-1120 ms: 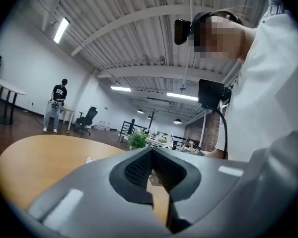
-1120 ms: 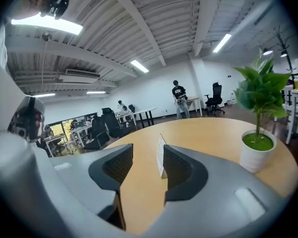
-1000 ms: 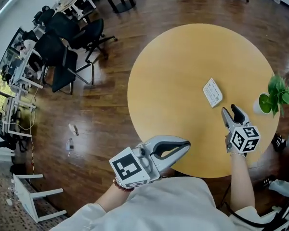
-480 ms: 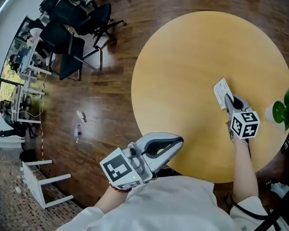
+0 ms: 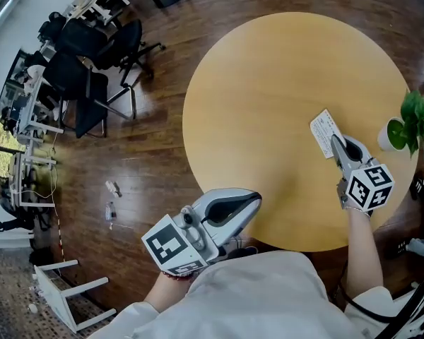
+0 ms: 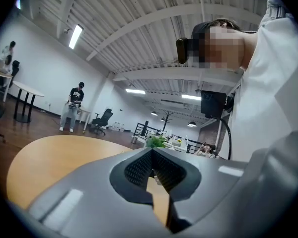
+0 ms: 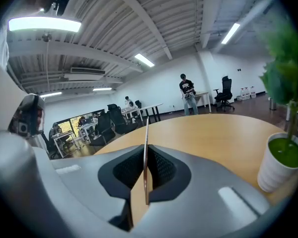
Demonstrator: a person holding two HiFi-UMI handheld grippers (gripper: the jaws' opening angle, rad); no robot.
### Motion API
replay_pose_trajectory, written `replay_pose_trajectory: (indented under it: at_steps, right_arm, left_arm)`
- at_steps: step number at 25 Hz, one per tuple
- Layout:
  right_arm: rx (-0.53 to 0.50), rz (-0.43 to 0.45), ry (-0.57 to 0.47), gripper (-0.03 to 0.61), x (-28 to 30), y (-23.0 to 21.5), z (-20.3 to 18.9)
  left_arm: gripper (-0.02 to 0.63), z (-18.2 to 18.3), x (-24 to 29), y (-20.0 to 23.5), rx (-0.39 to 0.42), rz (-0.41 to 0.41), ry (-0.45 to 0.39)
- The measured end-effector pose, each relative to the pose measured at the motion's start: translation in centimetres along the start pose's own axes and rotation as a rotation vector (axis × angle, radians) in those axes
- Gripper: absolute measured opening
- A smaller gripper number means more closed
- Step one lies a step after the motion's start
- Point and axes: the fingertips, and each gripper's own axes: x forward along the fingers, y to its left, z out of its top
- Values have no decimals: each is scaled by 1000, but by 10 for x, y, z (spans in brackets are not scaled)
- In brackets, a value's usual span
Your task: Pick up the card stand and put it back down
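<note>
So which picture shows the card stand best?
The head view: the card stand shows its white printed face against the table. The right gripper view shows only its thin edge; the left gripper view doesn't show it.

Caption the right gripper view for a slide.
Right gripper shut on the card stand, potted plant nearby on the table.

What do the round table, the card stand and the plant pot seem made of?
The table: wood or laminate, smooth matte tan.
The card stand: thin stiff sheet, perhaps plastic or card.
The pot: smooth white, ceramic or plastic.
</note>
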Motion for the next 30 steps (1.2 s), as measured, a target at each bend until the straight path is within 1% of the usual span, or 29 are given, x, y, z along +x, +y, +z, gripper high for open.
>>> replay_pose_trajectory:
  at_steps: [3,6,9,13,16,18,20,22,26,30]
  right_arm:
    - [-20,2,-46,17,-52,44,14]
    - [-52,-10,-72,17,-119,96,18]
    - [-76,-50,-110,17,-181,142,21]
    - [-65,-113,-175,18,-241,214,18]
    - [-67,-128,-200,18,-268,271,11]
    - [-74,-134,-196,18,-284,306,0]
    - [-73,-141,-197,18,-301,337,-9]
    - [-73,-143,-203,18,-316,360,-15]
    - [-93,-117,-244,18,-336,389,-19]
    - [-133,-75,-259,18,-367,421,-32]
  left_arm:
    - [2,1,-22,-15,15,-34,-15]
    - [2,3,-52,-47,26,-70,-35]
    - [2,1,-85,-74,46,-97,-58]
    - [2,-7,-140,-92,39,-123,-91]
    - [2,-20,-173,-105,39,-149,-92]
    - [2,-30,-191,-117,20,-181,-93]
    - [2,-36,-207,-130,-11,-212,-94]
    - [2,-37,-219,-142,-17,-231,-91]
    - [2,-37,-231,-165,36,-262,-73]
    - [2,-53,-254,-203,100,-258,-27]
